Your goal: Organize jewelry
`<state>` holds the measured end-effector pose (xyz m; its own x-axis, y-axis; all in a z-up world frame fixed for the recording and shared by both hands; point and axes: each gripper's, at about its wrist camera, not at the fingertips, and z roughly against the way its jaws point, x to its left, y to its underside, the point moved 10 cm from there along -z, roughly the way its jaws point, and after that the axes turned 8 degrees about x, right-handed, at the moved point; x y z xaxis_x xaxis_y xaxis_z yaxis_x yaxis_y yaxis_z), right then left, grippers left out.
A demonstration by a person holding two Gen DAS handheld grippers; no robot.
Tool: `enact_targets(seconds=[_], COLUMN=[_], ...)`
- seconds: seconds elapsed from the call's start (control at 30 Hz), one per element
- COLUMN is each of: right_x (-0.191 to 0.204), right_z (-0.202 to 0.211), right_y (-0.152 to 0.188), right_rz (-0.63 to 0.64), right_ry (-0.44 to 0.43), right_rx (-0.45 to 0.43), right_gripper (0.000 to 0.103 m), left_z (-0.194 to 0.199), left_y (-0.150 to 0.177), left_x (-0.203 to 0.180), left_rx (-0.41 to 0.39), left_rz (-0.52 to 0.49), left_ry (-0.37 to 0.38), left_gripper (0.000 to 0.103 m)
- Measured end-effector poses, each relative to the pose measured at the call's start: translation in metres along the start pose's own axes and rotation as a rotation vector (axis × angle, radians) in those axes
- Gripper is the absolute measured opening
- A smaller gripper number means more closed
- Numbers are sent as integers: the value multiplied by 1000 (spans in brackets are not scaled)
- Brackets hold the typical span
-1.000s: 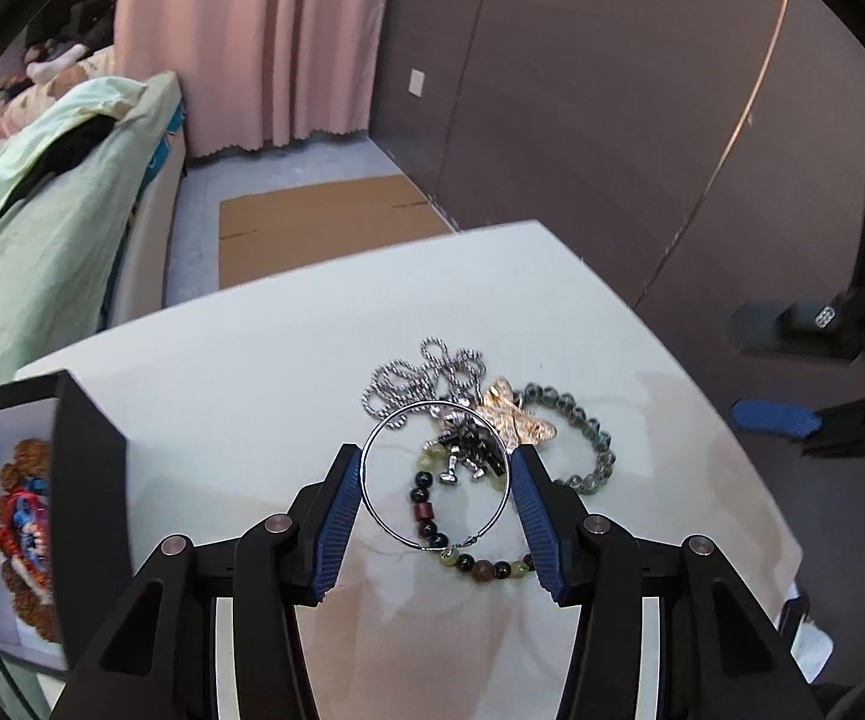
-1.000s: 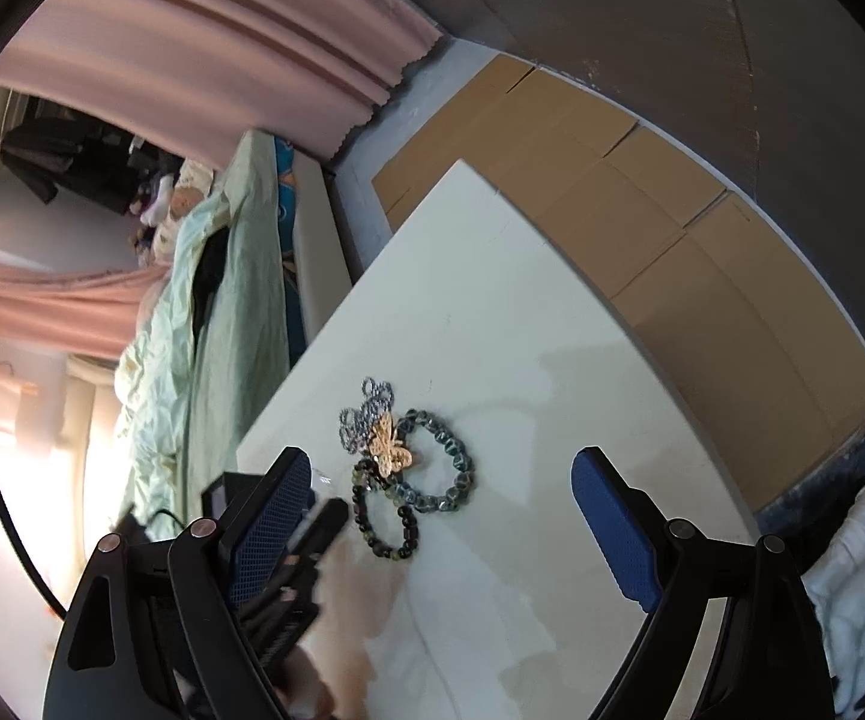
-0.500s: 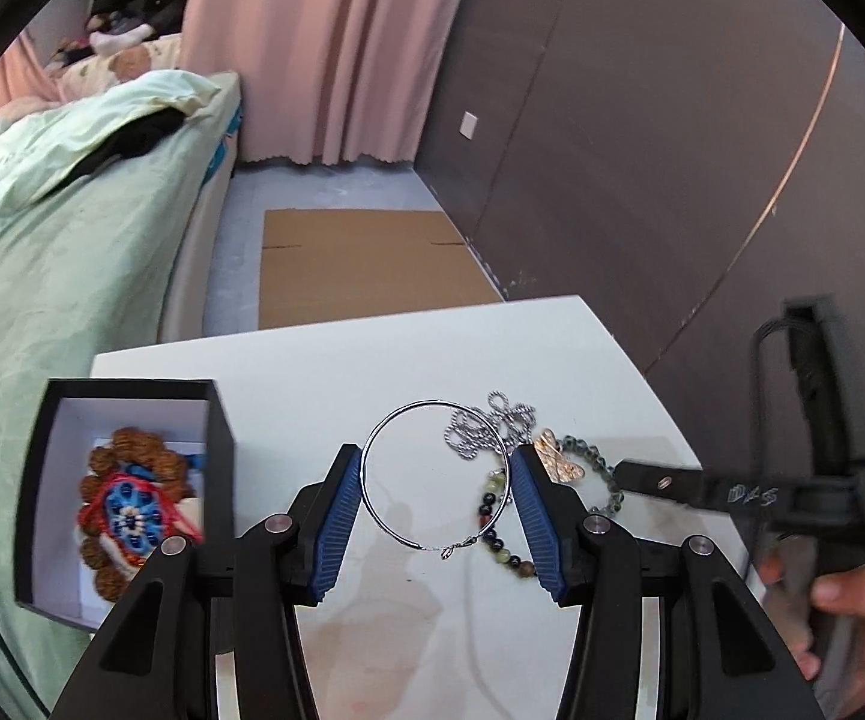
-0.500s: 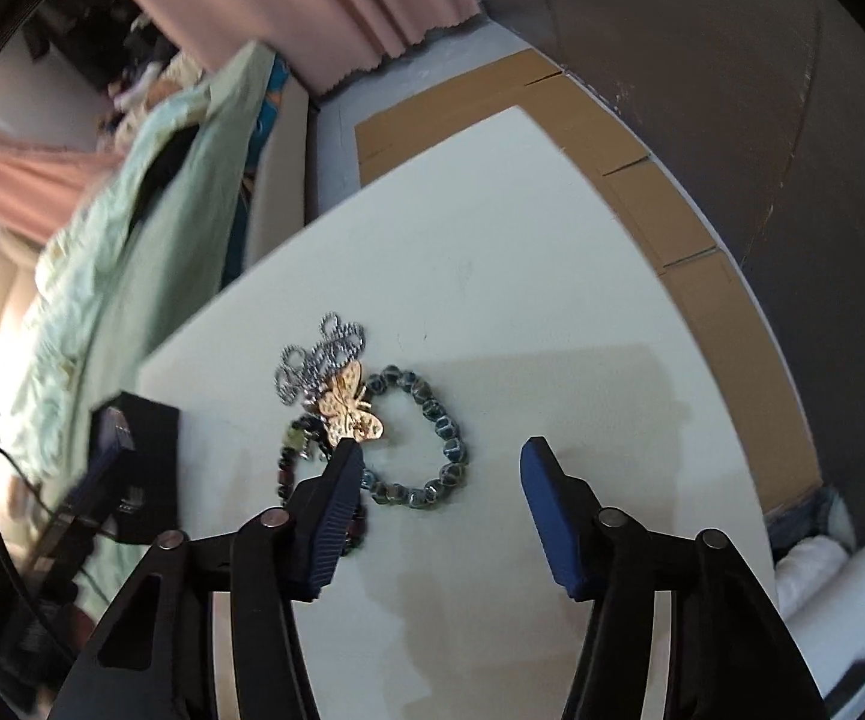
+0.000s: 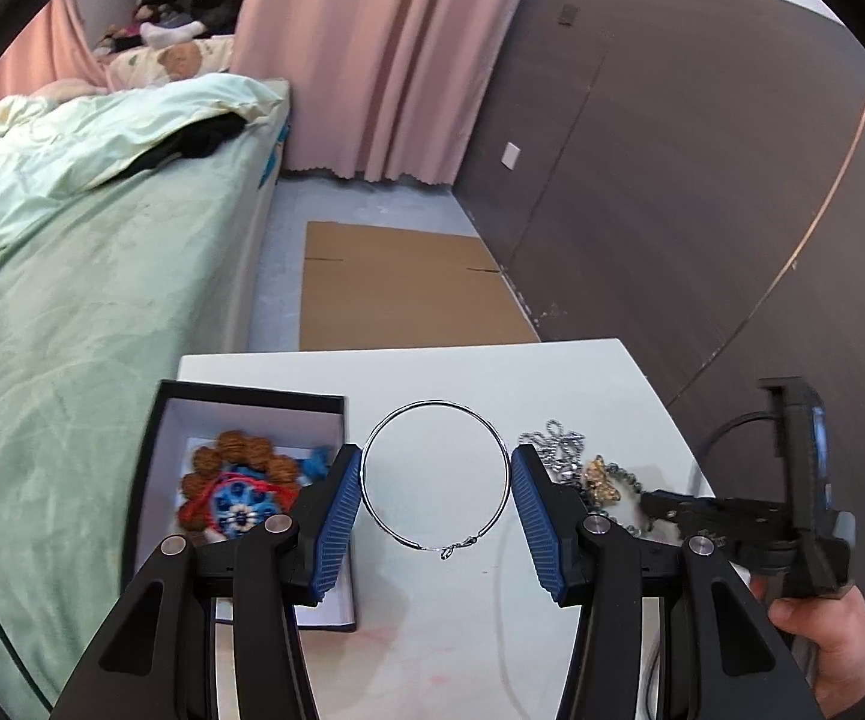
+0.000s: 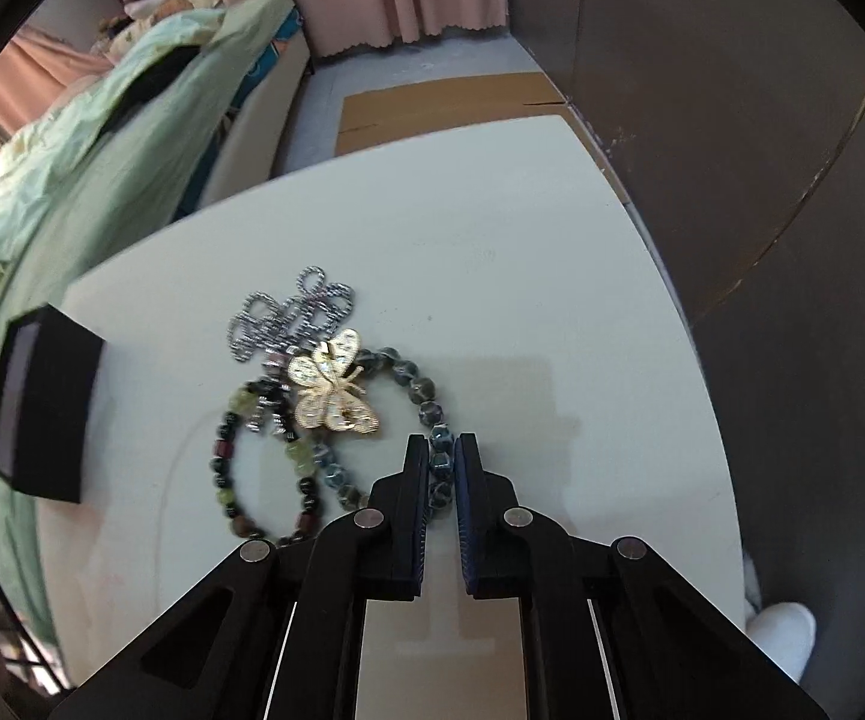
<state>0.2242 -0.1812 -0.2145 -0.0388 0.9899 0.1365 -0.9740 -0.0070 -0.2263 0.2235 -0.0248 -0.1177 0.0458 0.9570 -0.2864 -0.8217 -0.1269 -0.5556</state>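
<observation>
Your left gripper point(image 5: 437, 501) held the thin silver hoop point(image 5: 436, 478) btwn its blue pads, up over the white table point(image 5: 474, 375), next to the black box point(image 5: 162, 456). Your right gripper point(image 6: 443, 450) had just been closing & pinched the grey-blue bead bracelet point(image 6: 421, 387) on the table.

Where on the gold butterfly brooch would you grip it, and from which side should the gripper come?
Probably from above, jaws across the narrow body of the gold butterfly brooch, between its wings: it lies flat atop the beaded bracelets and silver chain, so a sideways approach would snag them.

Pink curtains point(image 5: 384, 60), dark panelled wall point(image 5: 672, 180), green-quilted bed point(image 5: 72, 240), flattened cardboard point(image 5: 402, 288) on grey floor point(image 5: 276, 276)
</observation>
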Motion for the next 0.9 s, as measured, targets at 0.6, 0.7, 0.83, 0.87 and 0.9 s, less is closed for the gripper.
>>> enact_targets(seconds=[0.6,0.7,0.83,0.87,0.9], right_x=[36,51,74,80,87], right_z=[93,104,116,118,120], right_y=[-8,-14,-16,-17,-17], right_rz=[-131,-127,-108,-104,-100], right_ry=[-396,-458,-515,-532,-550], right_rx=[-261,-295,-342,-347,-353], right_gripper=[10,10,10,10,10], left_z=[11,12,22,26,28], left_y=[6,9,7,6,5], left_x=[25,30,43,47,50], left_rx=[22,37,17,8,4], left_rz=[106,144,177,186,193], left_ry=[82,97,89,89,90], left_gripper=[58,71,71,71,71])
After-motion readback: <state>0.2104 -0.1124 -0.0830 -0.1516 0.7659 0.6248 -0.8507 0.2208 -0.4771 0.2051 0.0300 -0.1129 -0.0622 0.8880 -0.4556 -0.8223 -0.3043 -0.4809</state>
